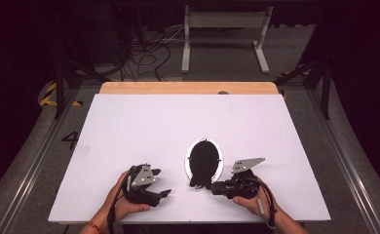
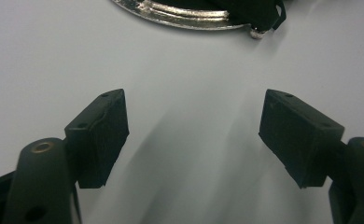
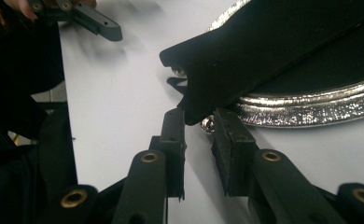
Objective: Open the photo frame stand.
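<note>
The white surface (image 1: 129,131) is bright, and the room around it is very dark. The high view looks a bit fuzzy. Soft grey shadows fall under the jaws. The silver rim (image 3: 311,109) sparkles with glare.

The surface (image 1: 129,131) is plain white, with a pale wood strip (image 1: 188,87) along its far edge. On it lies an oval silver tray (image 1: 187,161), its rim bright and glittery in the right gripper view, and across the tray a matt black cloth-like piece (image 1: 204,163), unpatterned as far as the dim view allows. The left tongs (image 1: 164,194) and right tongs (image 1: 214,187) are black, each topped by a grey plate; their rivets show brass-coloured close up. The floor (image 1: 32,146) around is grey, marked with yellow and black stripes (image 1: 49,95) at the far left. A light grey frame (image 1: 224,34) stands behind.
</note>
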A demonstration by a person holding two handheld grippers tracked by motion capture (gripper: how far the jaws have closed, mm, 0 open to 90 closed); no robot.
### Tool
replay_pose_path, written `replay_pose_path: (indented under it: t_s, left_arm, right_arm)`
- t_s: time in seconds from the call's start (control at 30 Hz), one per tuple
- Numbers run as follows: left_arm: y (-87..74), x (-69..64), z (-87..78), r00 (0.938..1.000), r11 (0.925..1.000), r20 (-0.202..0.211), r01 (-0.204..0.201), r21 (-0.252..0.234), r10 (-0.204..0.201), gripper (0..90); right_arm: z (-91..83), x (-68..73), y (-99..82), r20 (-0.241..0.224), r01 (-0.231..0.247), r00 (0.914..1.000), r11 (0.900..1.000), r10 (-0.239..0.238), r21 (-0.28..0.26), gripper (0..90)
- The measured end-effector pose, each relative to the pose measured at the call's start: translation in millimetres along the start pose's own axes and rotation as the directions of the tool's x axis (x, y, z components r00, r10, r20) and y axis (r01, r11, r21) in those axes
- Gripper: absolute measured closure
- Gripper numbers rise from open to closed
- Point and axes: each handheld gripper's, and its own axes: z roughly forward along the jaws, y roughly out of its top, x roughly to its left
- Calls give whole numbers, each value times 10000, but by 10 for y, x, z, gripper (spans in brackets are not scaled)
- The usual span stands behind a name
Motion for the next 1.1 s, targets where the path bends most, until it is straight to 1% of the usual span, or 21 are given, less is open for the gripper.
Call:
replay_pose_path:
  t_s: [0.03,0.1,0.13,0.17,0.2,0.27,0.33,0.4,0.43,0.5,0.6,0.7,0.8,0.83,0.93,1.0,1.03,1.07,1.1]
  left_arm:
    - [14,-12,6,10000,10000,-5,-68,-43,68,255]
    - [26,-24,12,9999,9999,38,-115,-92,116,290]
    - [30,-30,13,9999,9998,-4,-151,-86,151,296]
    - [30,-30,13,9999,9998,3,-157,-86,157,318]
    - [27,-28,11,9999,9999,19,-126,-86,126,313]
    - [20,-23,3,10000,9999,71,-41,-103,42,335]
    - [19,-15,-2,10000,9999,71,-34,-125,35,347]
    - [22,-17,-3,9999,9999,109,-48,-141,49,355]
    - [22,-18,-2,9999,9999,98,-54,-133,55,356]
    - [21,-15,3,10000,9999,81,-37,-107,38,349]
    - [18,-10,9,10000,10000,80,-16,-53,17,341]
    - [28,-12,24,9999,10000,152,20,-9,-19,342]
    - [46,-26,38,9996,9999,254,-99,-17,100,356]
    - [48,-32,44,9995,9999,280,-117,16,116,356]
    - [42,-41,58,9994,9999,314,-136,72,133,355]
    - [42,-31,57,9995,9998,286,-145,98,142,353]
    - [42,-29,56,9995,9998,296,-145,95,142,351]
    - [42,-28,57,9994,9999,324,-124,91,121,349]
    - [41,-28,59,9993,9999,349,-132,105,128,347]
  right_arm:
    - [6,7,7,32,141,9999,9998,-142,173,719]
    - [10,57,29,351,558,9977,9976,-572,405,719]
    - [12,84,38,499,768,9956,9957,-794,519,719]
    - [16,121,49,723,1074,9910,9918,-1123,687,729]
    - [17,137,53,862,1188,9883,9898,-1256,791,743]
    - [27,196,70,1235,1650,9762,9801,-1783,1106,746]
    - [41,257,84,1603,2055,9605,9683,-2273,1419,753]
    - [55,296,92,1914,2214,9492,9623,-2498,1580,767]
    - [58,303,94,1977,2193,9482,9627,-2485,1583,772]
    - [59,303,95,2013,2095,9499,9649,-2393,1584,783]
    - [66,319,92,2121,2101,9471,9649,-2408,1573,791]
    - [68,320,84,2098,2102,9483,9666,-2380,1464,803]
    - [54,278,73,1779,1886,9621,9756,-2065,1123,789]
    - [45,259,70,1595,1829,9674,9782,-1969,985,782]
    - [26,201,75,963,1386,9851,9894,-1422,428,717]
    - [24,177,84,539,1103,9923,9937,-1112,192,663]
    - [19,157,90,271,820,9963,9966,-819,-25,649]
    - [17,145,94,153,655,9977,9978,-653,-118,612]
    - [18,121,98,-116,377,9992,9989,-381,-290,556]
